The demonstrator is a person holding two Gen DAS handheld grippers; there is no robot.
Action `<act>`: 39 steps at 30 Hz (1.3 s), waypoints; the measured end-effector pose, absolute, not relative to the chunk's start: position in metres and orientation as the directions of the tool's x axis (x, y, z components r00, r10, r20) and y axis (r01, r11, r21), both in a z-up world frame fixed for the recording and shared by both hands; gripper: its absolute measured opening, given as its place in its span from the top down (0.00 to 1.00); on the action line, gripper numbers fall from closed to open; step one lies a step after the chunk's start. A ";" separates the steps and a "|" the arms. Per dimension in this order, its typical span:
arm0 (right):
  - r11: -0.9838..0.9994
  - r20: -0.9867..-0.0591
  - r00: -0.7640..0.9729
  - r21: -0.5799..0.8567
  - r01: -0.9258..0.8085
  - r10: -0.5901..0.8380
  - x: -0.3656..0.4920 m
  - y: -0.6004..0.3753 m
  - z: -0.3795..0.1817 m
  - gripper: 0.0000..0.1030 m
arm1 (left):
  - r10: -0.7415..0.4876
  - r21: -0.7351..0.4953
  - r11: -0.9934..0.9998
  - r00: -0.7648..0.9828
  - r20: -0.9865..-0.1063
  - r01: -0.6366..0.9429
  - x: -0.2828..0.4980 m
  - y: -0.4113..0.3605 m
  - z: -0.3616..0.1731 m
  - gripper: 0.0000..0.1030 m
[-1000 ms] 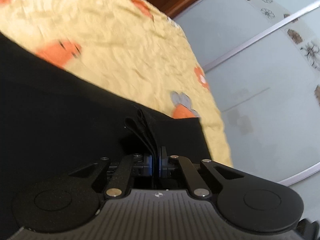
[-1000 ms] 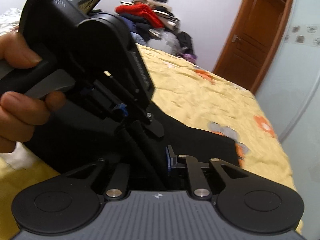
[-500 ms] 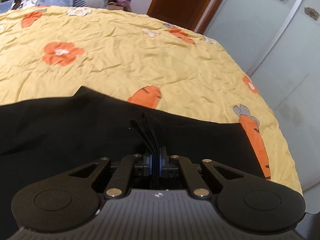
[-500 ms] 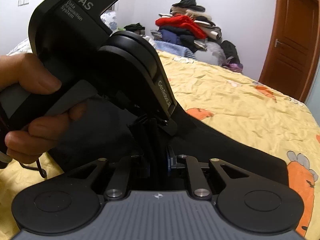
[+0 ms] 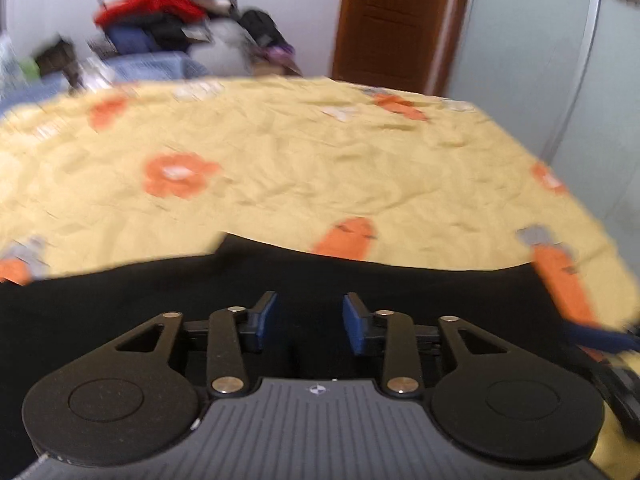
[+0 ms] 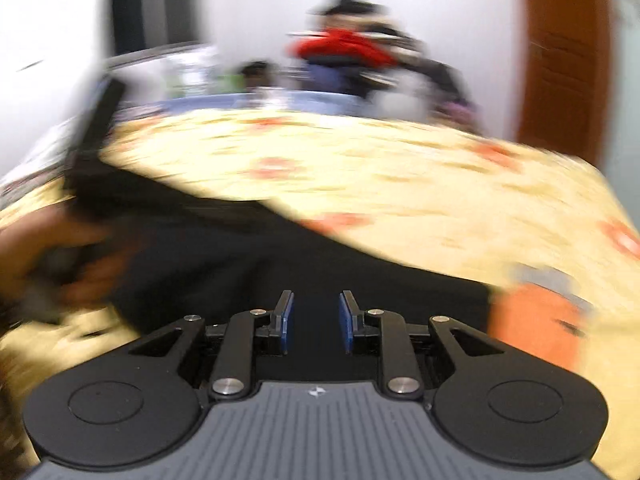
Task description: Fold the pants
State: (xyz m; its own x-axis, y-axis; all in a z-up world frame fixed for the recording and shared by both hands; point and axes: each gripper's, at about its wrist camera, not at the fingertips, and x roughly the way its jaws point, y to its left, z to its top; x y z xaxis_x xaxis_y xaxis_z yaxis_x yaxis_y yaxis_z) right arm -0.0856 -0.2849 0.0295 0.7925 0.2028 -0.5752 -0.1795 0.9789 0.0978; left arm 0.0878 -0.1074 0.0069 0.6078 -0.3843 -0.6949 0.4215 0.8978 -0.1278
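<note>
The black pants (image 5: 120, 300) lie flat on the yellow bed sheet (image 5: 300, 160), filling the lower part of the left wrist view. My left gripper (image 5: 310, 320) is open just above the cloth, with nothing between its blue pads. The pants also show in the right wrist view (image 6: 240, 248), which is blurred. My right gripper (image 6: 312, 318) is open above the pants' near edge and empty. The left hand with its black gripper body (image 6: 60, 240) shows blurred at the left of the right wrist view.
A pile of clothes (image 5: 168, 28) is stacked beyond the far side of the bed. A brown door (image 5: 392, 20) and a pale glass wardrobe panel (image 5: 540, 60) stand at the right. The bed's right edge drops off near the orange carrot print (image 5: 560, 276).
Both grippers have opened and let go of the bunched pants edge. The cloth now lies flat on the bed. Both cameras have swung and the views are blurred.
</note>
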 end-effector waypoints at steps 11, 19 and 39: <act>1.000 -0.658 0.753 0.025 0.017 0.004 -0.036 -0.307 0.001 0.77 | -0.378 -0.071 0.870 0.567 -0.732 0.489 0.082 -0.137 -0.003 0.42; 0.995 -0.668 0.738 0.044 -0.086 0.093 -0.057 -0.259 -0.013 0.60 | -0.301 -0.117 0.935 0.573 -0.762 0.336 0.093 -0.081 0.004 0.28; 0.968 -0.661 0.732 -0.032 -0.250 0.167 -0.071 -0.176 -0.020 0.52 | -0.447 -0.261 0.871 0.450 -0.773 0.417 0.113 -0.111 -0.021 0.34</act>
State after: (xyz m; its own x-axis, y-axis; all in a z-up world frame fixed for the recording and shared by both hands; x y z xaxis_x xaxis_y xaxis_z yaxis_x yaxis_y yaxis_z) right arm -0.0709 -0.1760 -0.0199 0.7319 0.1674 -0.6605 -0.2499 0.9678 -0.0315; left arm 0.1131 -0.1109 -0.0205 0.4501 -0.4474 -0.7728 0.4170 0.8706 -0.2611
